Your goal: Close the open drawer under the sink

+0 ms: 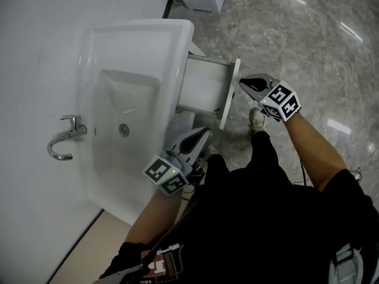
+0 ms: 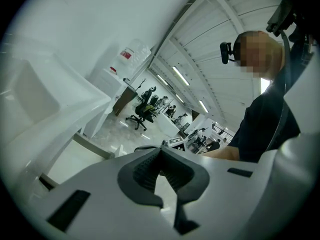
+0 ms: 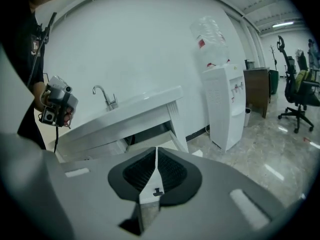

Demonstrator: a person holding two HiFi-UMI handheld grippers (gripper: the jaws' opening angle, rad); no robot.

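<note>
The white sink (image 1: pixel 136 40) is mounted on the wall at the left of the head view. Under it the white drawer (image 1: pixel 204 87) stands pulled out to the right, its front panel (image 1: pixel 230 93) facing the floor space. My right gripper (image 1: pixel 244 83) is shut and empty, with its tips just right of the panel's upper part. In the right gripper view the gripper (image 3: pixel 156 151) points at the drawer (image 3: pixel 150 134) below the basin. My left gripper (image 1: pixel 201 136), also shut and empty, hangs below the drawer beside the sink's front edge. Its pads (image 2: pixel 145 169) meet at the tip.
A chrome faucet (image 1: pixel 65 138) stands at the sink's back. A water dispenser (image 3: pixel 225 99) stands against the wall beyond the sink, with an office chair (image 3: pixel 297 99) further right. The person's shoe (image 1: pixel 257 118) rests on the marble floor (image 1: pixel 308 34) by the drawer.
</note>
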